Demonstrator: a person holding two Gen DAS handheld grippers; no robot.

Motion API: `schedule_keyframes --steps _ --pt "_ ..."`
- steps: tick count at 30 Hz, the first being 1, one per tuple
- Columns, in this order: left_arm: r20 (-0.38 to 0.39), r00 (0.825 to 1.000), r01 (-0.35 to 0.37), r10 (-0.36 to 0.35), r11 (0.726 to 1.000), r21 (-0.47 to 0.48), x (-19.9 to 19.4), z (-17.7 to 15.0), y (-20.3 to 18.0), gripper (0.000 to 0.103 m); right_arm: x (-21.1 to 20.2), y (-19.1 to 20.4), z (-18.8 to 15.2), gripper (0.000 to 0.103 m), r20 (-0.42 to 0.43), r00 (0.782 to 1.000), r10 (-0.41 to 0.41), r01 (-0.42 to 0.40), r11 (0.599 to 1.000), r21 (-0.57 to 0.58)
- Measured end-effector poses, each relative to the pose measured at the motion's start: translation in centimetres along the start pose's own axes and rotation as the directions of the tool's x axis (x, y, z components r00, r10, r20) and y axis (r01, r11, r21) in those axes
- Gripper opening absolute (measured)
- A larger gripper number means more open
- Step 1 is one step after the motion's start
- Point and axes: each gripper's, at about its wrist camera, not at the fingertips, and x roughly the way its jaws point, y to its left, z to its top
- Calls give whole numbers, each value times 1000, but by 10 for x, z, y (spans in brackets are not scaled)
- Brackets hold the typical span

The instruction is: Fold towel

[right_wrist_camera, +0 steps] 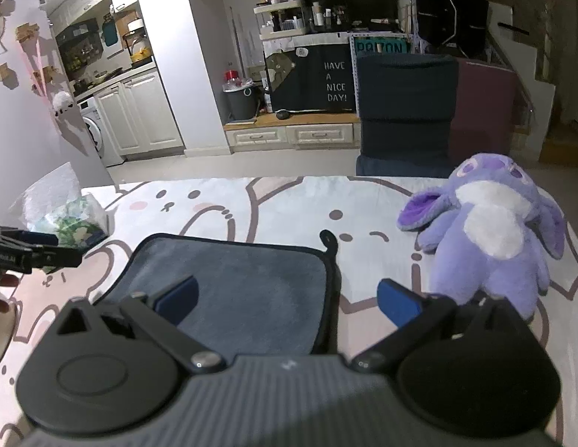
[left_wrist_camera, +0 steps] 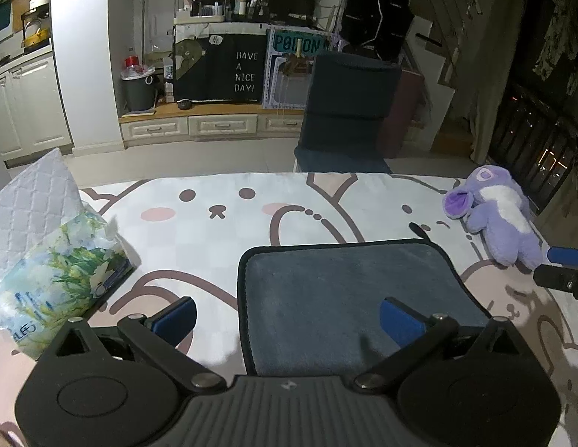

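**Both grippers spread over towel, nothing pinched**

The grey towel (left_wrist_camera: 348,298) is laid flat on the cartoon-print table cover (left_wrist_camera: 214,238). The left gripper (left_wrist_camera: 289,318) is held with its fingers wide apart, straddling the towel's left edge. The right gripper (right_wrist_camera: 287,298) is likewise spread, straddling the right edge. A purple plush toy (right_wrist_camera: 490,231) is seen right of the towel, a tissue pack (left_wrist_camera: 57,290) left.

A purple plush toy (right_wrist_camera: 490,231) is seen lying on a cartoon-printed tablecloth (left_wrist_camera: 221,223), with a floral tissue pack (left_wrist_camera: 61,279) set well apart at the opposite side beside a quilted white cushion (left_wrist_camera: 31,201). Beyond the table, a dark chair (left_wrist_camera: 348,111), a grey bin (left_wrist_camera: 139,91) and a "HAVE A NICE DAY!" curtain (left_wrist_camera: 246,70) are pictured.
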Motion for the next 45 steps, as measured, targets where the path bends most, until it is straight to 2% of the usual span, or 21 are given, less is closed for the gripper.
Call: schedule_keyframes --steps 30,45 --pt "87 996 -10 5 999 54 -129 -43 -39 103 -122 31 -35 103 87 996 -3 4 1000 -21" --pt "155 988 -23 17 999 35 -178 -74 -54 103 -176 45 -65 103 132 991 -10 14 999 -30"
